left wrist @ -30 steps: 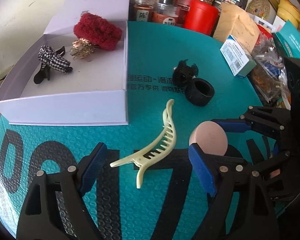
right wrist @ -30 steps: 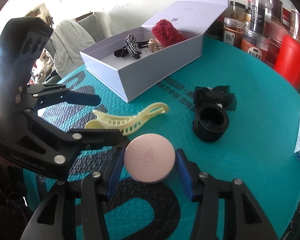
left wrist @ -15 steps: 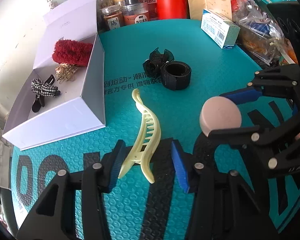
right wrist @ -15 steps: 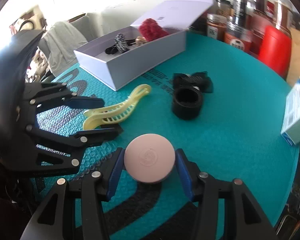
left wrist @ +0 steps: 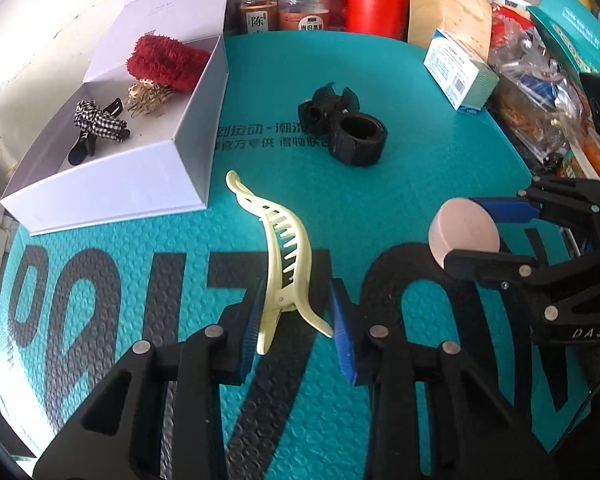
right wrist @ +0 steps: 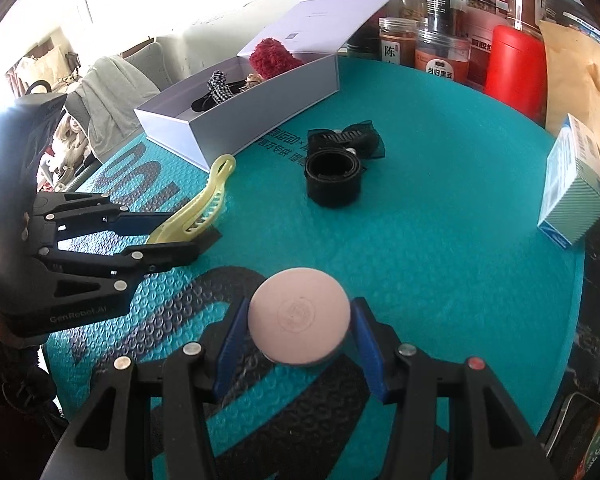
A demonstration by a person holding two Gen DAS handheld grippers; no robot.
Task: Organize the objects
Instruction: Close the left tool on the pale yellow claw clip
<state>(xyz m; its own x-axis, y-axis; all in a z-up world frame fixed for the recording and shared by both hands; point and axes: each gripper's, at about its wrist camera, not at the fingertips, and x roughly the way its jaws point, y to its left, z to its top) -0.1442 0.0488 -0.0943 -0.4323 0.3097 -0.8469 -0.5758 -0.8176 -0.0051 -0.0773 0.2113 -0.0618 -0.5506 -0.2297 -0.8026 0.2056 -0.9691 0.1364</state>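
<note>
Your two tools each have a thing between their fingers, down by the teal bench.

Your left tool (left wrist: 296,330) has just been closing, and its blue fingers (left wrist: 342,328) now pinch the handle end of the yellow hair claw (left wrist: 286,254), which points away from the tool toward the white box. Your right tool (right wrist: 298,334) is clamped on the round pink case (right wrist: 299,318), one blue pad on each side. Past both tools, on the teal bench (right wrist: 440,240), sits a black band (right wrist: 332,178) touching a black bow clip (right wrist: 346,138) just behind it. Farther off, to the left, the open white box (left wrist: 112,188) holds a checked bow (left wrist: 98,122), a gold clip (left wrist: 146,98) and a red fluffy scrunchie (left wrist: 166,62). Jars (right wrist: 440,56) and a red can (right wrist: 516,72) stand at the far edge.
</note>
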